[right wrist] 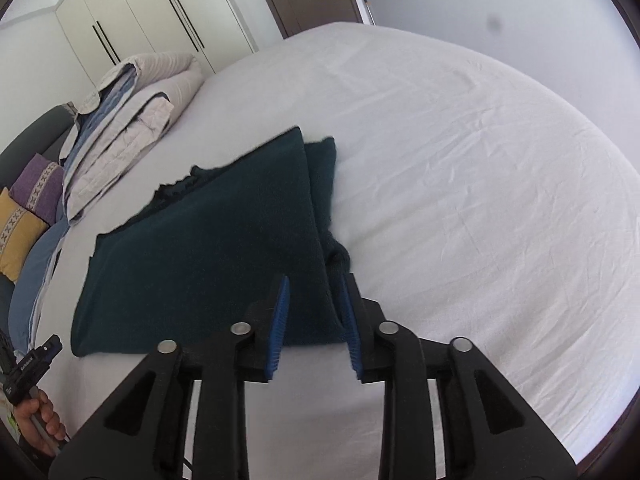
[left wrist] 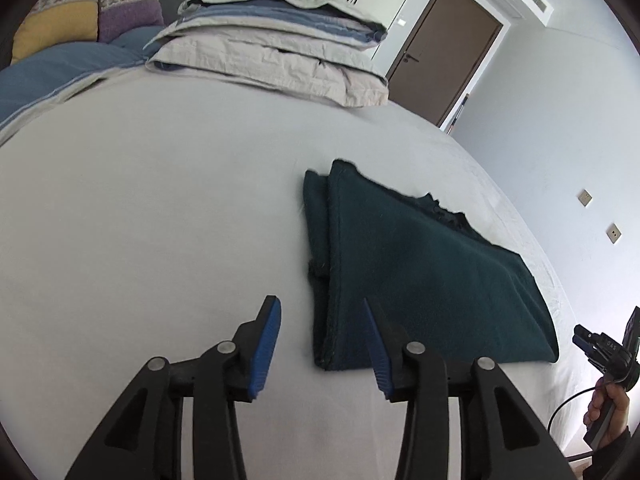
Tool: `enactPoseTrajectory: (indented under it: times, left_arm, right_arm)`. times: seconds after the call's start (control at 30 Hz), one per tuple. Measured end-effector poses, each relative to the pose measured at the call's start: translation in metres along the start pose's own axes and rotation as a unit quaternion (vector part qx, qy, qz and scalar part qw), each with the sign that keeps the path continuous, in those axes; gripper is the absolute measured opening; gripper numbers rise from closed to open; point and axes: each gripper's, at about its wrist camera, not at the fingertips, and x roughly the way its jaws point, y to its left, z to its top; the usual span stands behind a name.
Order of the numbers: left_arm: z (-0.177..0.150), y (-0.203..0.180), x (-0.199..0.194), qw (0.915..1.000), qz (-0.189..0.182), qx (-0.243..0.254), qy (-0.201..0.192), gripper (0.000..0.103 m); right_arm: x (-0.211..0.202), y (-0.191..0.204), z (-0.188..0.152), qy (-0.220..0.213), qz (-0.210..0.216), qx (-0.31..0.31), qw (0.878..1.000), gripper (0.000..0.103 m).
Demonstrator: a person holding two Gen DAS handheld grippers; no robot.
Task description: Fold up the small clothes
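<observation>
A dark green garment lies folded flat on the white bed sheet, a narrower folded strip showing along one side. My left gripper hovers open over the garment's near left corner, its blue pads apart and touching no cloth. My right gripper hangs open above the near right corner; cloth shows between the pads but is not pinched. Each view catches the other gripper at its edge, held in a hand.
A stack of folded beige and blue duvets sits at the head of the bed. Yellow and purple cushions lean behind it. A brown door and white wardrobes stand beyond the bed.
</observation>
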Motion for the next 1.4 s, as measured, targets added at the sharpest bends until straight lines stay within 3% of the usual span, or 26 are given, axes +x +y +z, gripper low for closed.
enactPoseTrajectory:
  times: [0.07,0.23,0.37,0.43,0.5,0.57,0.67,0.87,0.93,1.07,1.13,1.2,1.27,1.33,1.4]
  left_arm:
    - [0.013,-0.019,0.007,0.9996,-0.008,0.025,-0.008,0.048]
    - [0.041,-0.081,0.053,0.9943,-0.021,0.103,-0.014,0.048]
    - [0.047,-0.116,0.103,0.9887,-0.015,0.149,0.009,0.05]
    - [0.041,-0.116,0.126,0.9866,0.004,0.16,0.034,0.05]
    - [0.034,-0.103,0.143,0.986,0.019,0.152,0.066,0.05]
    - [0.024,-0.085,0.142,0.988,0.008,0.142,0.059,0.05]
    - [0.021,-0.067,0.13,0.9903,-0.005,0.129,0.053,0.05]
    - [0.013,-0.056,0.103,0.9923,0.004,0.112,0.053,0.049]
    - [0.01,-0.065,0.086,0.9939,-0.027,0.095,0.049,0.049]
    - [-0.009,-0.113,0.068,0.9884,-0.088,0.112,0.053,0.055]
    - [-0.021,-0.131,0.078,0.9853,-0.098,0.122,0.07,0.058]
    - [-0.031,-0.128,0.093,0.9858,-0.078,0.117,0.091,0.057]
    - [-0.033,-0.109,0.098,0.9874,-0.082,0.09,0.101,0.049]
    - [-0.027,-0.09,0.093,0.9881,-0.087,0.072,0.104,0.044]
    - [-0.021,-0.074,0.086,0.9889,-0.085,0.07,0.1,0.044]
  right_arm:
    - [0.005,0.022,0.013,-0.006,0.047,-0.005,0.999,0.06]
    - [0.068,0.087,0.028,0.054,0.19,0.004,0.98,0.06]
    - [0.129,0.121,0.013,0.117,0.242,0.027,0.963,0.059]
    - [0.153,0.122,0.001,0.139,0.227,0.036,0.963,0.058]
    - [0.159,0.11,-0.009,0.129,0.228,0.04,0.964,0.041]
    - [0.157,0.085,-0.013,0.12,0.236,0.066,0.962,0.031]
    - [0.145,0.031,-0.011,0.087,0.24,0.129,0.958,0.031]
    - [0.093,-0.052,-0.008,0.005,0.149,0.22,0.964,0.032]
    - [0.077,-0.05,-0.01,-0.002,0.143,0.227,0.963,0.036]
    - [0.079,0.016,-0.02,0.051,0.233,0.18,0.954,0.038]
    - [0.091,0.062,-0.03,0.09,0.262,0.137,0.951,0.039]
    - [0.112,0.091,-0.044,0.134,0.265,0.107,0.949,0.039]
    - [0.134,0.093,-0.059,0.176,0.25,0.113,0.945,0.039]
    - [0.139,0.075,-0.066,0.172,0.272,0.143,0.936,0.032]
    - [0.132,0.052,-0.064,0.148,0.275,0.168,0.935,0.032]
